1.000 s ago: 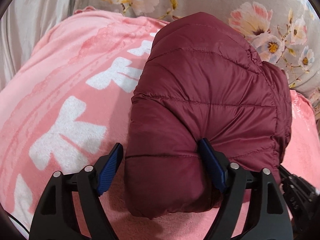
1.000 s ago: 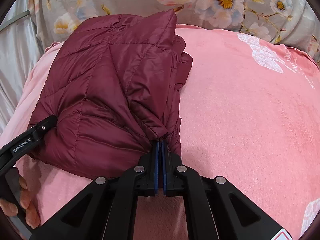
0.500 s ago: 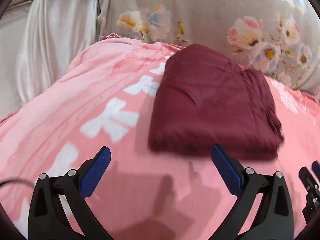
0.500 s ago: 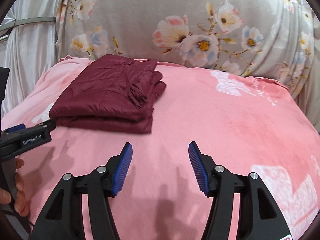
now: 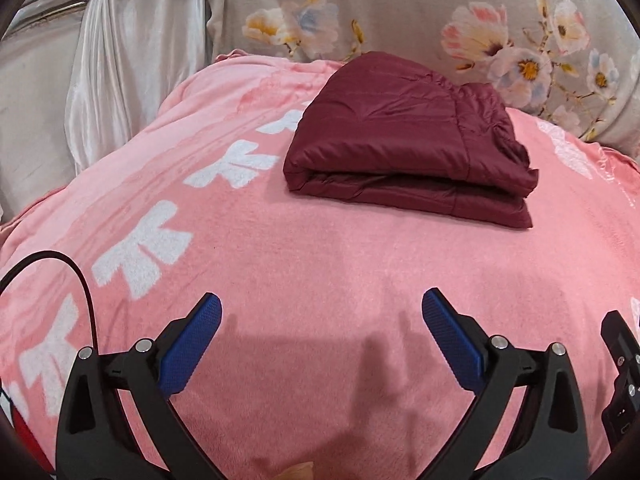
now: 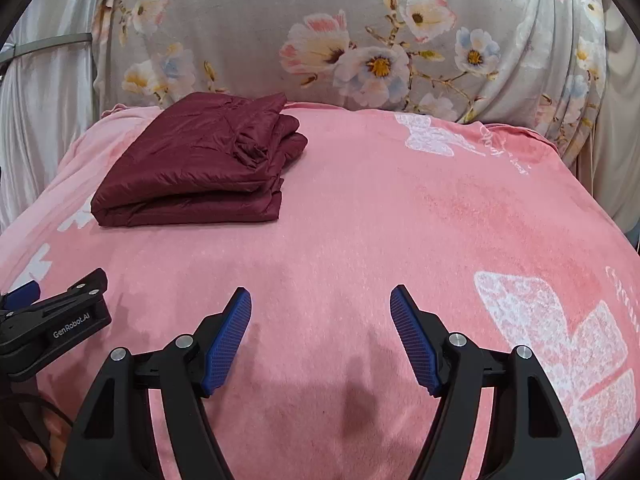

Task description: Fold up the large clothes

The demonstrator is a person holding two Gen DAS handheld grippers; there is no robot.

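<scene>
A maroon quilted jacket (image 5: 404,136) lies folded into a flat rectangular stack on the pink blanket (image 5: 320,272), toward its far side. In the right wrist view the same jacket (image 6: 200,172) sits at the far left. My left gripper (image 5: 322,312) stands wide open over bare blanket, well short of the jacket, nothing between its blue pads. My right gripper (image 6: 320,304) is also back from the jacket with its jaws opening and nothing between them. The left gripper's black body (image 6: 52,328) shows at the left edge of the right wrist view.
The pink blanket carries white bow prints (image 5: 140,252) along its left side and white butterfly prints (image 6: 560,344) at the right. A grey floral cloth (image 6: 360,40) rises behind the bed, with pale satin drapes (image 5: 132,68) at the left. A black cable (image 5: 76,272) loops by my left gripper.
Both grippers have let go of the jacket and drawn back from it. The right one went from shut on a fold to open; the jacket now lies folded and alone.
</scene>
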